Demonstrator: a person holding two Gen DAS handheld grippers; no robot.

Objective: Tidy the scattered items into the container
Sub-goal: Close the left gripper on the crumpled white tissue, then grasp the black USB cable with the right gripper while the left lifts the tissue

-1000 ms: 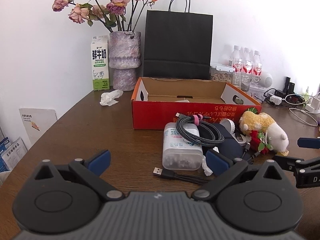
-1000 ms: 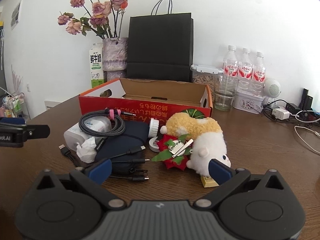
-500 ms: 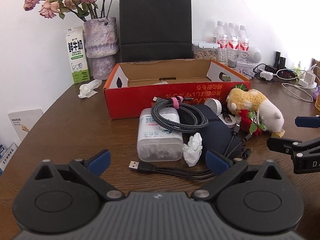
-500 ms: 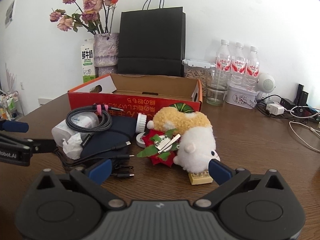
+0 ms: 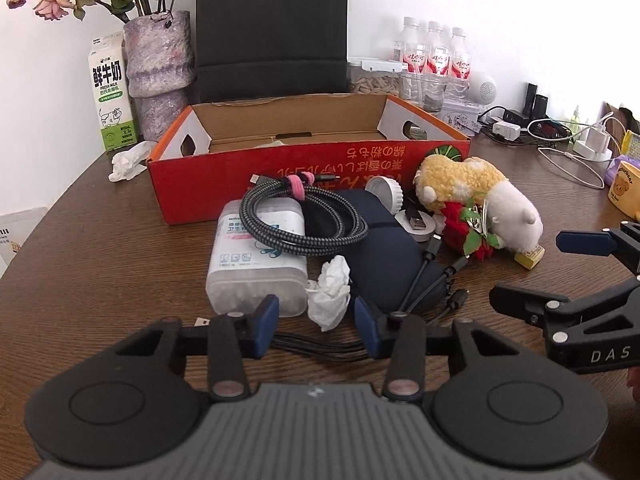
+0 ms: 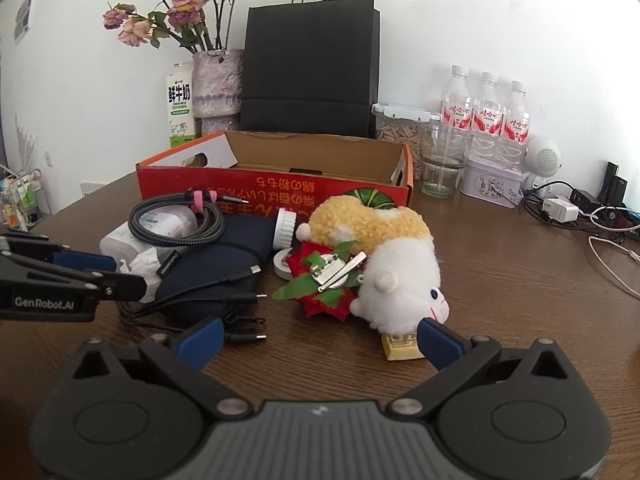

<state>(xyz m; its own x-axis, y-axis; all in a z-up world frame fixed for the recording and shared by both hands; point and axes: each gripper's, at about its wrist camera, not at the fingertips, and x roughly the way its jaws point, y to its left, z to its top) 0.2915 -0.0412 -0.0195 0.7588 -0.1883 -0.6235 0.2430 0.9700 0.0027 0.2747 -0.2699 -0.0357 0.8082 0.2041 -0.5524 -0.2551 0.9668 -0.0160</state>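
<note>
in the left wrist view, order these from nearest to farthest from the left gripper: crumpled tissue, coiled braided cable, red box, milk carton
1. Crumpled tissue, just ahead of the left gripper.
2. Coiled braided cable, on the wipes pack behind it.
3. Red box, mid-table.
4. Milk carton, far left by the wall.

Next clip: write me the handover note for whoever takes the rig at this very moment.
Left tool: jaws closing around the crumpled tissue, pads not yet on it.
Right tool: open, holding nothing, near the plush toy.
Red box: almost empty.
Done: nothing visibly packed.
Left: tissue, coiled cable, wipes pack, dark pouch, plush toy, red flower, all in front of the box.
</note>
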